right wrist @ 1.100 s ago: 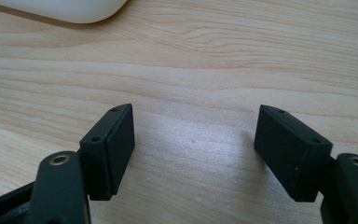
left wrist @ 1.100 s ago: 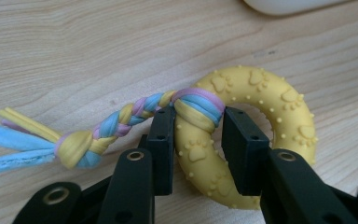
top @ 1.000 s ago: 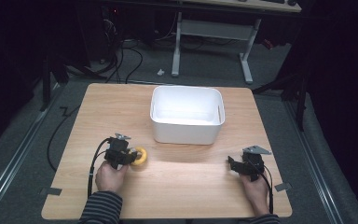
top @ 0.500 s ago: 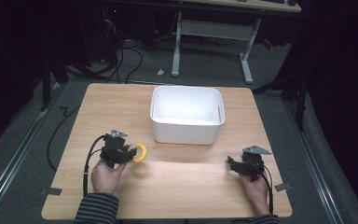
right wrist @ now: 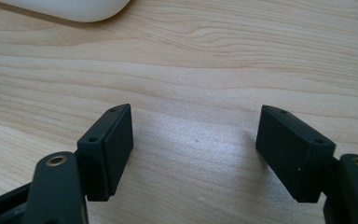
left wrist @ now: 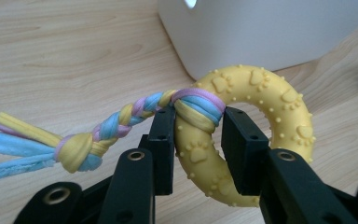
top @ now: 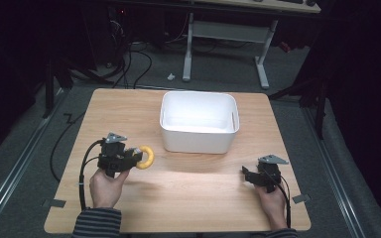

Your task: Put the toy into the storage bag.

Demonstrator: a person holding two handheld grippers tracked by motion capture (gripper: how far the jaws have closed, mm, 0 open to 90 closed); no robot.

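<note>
The yellow ring toy [left wrist: 242,140], with a braided rope [left wrist: 116,123] knotted round it and trailing toward nine o'clock in the left gripper view, is clenched in the left tongs [top: 135,159] above the worktop [top: 188,198], at about eight o'clock from the white bin [top: 198,121]. The left hand [top: 104,187] grips from below, tongs pointing toward three o'clock. At about four o'clock from the bin, the right tongs [right wrist: 196,154] gape released, low over bare wood, the right hand [top: 273,201] behind them.

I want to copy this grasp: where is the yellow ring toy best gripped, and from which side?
Grip the yellow ring toy across its tube, beside the rope knot, as the left claw does. Come from outside the ring: the tube is narrow and bumpy.
</note>
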